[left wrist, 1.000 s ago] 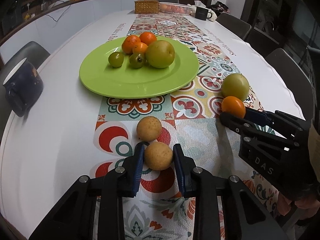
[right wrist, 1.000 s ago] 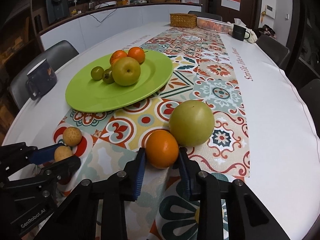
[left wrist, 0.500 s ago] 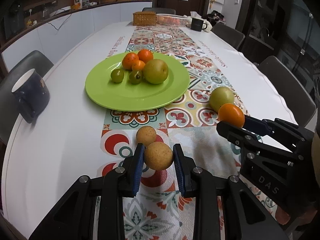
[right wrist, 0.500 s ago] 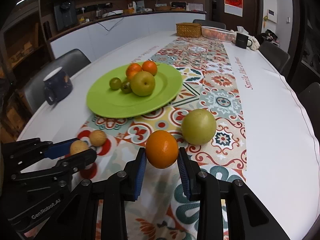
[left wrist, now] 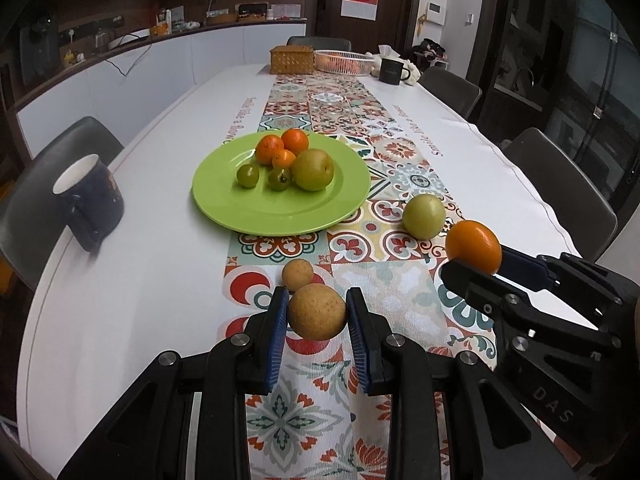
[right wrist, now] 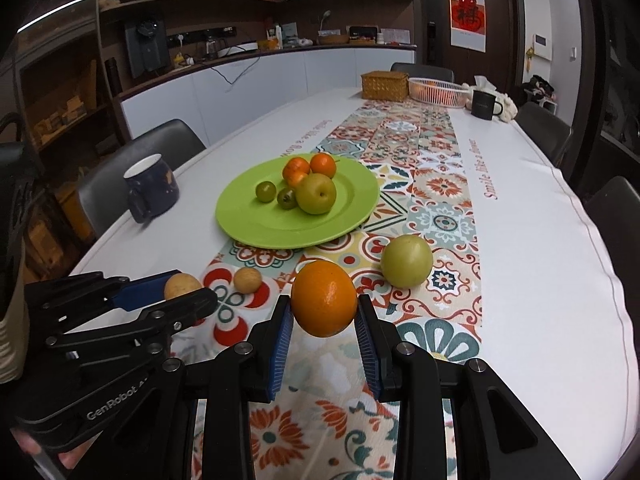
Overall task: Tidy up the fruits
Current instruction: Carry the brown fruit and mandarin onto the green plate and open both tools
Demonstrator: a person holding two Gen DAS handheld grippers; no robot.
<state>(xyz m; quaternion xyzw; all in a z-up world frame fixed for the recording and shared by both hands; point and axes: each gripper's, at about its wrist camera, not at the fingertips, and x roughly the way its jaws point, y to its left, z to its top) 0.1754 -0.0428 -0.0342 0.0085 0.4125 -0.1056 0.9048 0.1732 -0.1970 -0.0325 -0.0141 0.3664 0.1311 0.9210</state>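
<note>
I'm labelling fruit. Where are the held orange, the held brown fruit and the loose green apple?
orange (right wrist: 323,304), right wrist view, front face.
brown fruit (left wrist: 317,311), left wrist view, front face.
green apple (right wrist: 406,261), right wrist view, centre.

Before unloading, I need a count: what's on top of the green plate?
The green plate holds three oranges, two small green fruits and one pear. Anything behind the pear is hidden.

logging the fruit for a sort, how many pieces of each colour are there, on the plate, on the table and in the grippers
orange: 4 (three on the green plate, one orange in the right gripper)
green: 4 (three on the plate, one green fruit on the table runner)
tan-brown: 2 (one brown fruit in the left gripper, one small brown fruit on the runner)
total: 10
</note>
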